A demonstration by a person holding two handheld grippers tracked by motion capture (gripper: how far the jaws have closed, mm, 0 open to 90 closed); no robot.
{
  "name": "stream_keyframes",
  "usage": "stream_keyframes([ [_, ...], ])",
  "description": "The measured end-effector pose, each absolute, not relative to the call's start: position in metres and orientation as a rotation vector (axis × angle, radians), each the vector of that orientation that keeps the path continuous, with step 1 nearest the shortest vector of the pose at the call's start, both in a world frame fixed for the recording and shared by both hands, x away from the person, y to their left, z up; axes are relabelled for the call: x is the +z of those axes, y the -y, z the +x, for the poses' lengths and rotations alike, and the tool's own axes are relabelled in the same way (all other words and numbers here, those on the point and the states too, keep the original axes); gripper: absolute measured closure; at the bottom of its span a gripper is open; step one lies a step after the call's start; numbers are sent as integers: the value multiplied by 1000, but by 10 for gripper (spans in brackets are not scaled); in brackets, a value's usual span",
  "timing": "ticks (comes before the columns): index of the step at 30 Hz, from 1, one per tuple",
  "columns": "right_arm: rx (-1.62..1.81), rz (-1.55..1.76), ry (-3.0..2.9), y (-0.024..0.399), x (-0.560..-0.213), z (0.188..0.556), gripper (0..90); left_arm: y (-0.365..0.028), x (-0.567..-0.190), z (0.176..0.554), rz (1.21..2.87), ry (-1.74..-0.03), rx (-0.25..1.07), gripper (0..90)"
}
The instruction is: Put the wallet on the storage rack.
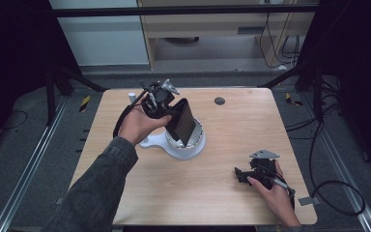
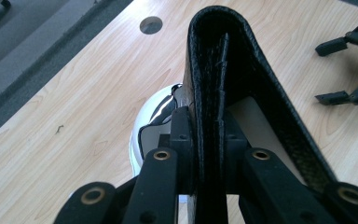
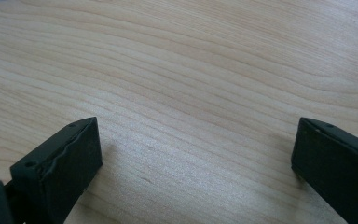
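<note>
The left gripper (image 1: 166, 108) is held over the middle of the light wooden table (image 1: 232, 130), its jaws pinched on one edge of a folded black textured leather wallet (image 1: 182, 123). In the left gripper view the wallet (image 2: 223, 84) stands up between the two black jaws, its fold at the top and one flap splaying out to the right. Directly beneath it sits a white round device with a shiny metal ring and a flat white arm (image 1: 186, 142); whether the wallet touches it cannot be told. A small white cylinder (image 1: 131, 95) stands near the far left edge of the table, behind the left hand (image 1: 137, 125).

The right gripper (image 1: 244, 175) rests low over the near right part of the table, well apart from the wallet, with its jaws spread wide over bare wood, as the right gripper view shows.

A dark round grommet (image 1: 219, 101) is set into the table near its far edge. Around the table lie grey floor, metal rails (image 1: 29, 164), black cables (image 1: 335, 191), and a pale wooden cabinet (image 1: 212, 29) at the back.
</note>
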State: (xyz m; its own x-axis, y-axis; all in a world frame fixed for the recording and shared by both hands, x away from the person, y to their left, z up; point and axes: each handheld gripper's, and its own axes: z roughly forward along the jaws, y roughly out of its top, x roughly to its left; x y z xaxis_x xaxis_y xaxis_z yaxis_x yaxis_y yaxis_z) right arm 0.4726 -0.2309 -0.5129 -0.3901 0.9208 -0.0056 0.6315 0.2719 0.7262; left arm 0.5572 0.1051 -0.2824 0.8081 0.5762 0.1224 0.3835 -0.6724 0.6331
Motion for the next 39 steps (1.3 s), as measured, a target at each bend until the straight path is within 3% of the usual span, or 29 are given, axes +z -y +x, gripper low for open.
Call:
stream_keyframes([
  [31,906,1400,-2117,230,-513,473,18,-99,-313,592,2396,-788,296,793],
  [39,906,1410,-2112,229,-513,472,18,-98,-312,594,2359,-807,323,740],
])
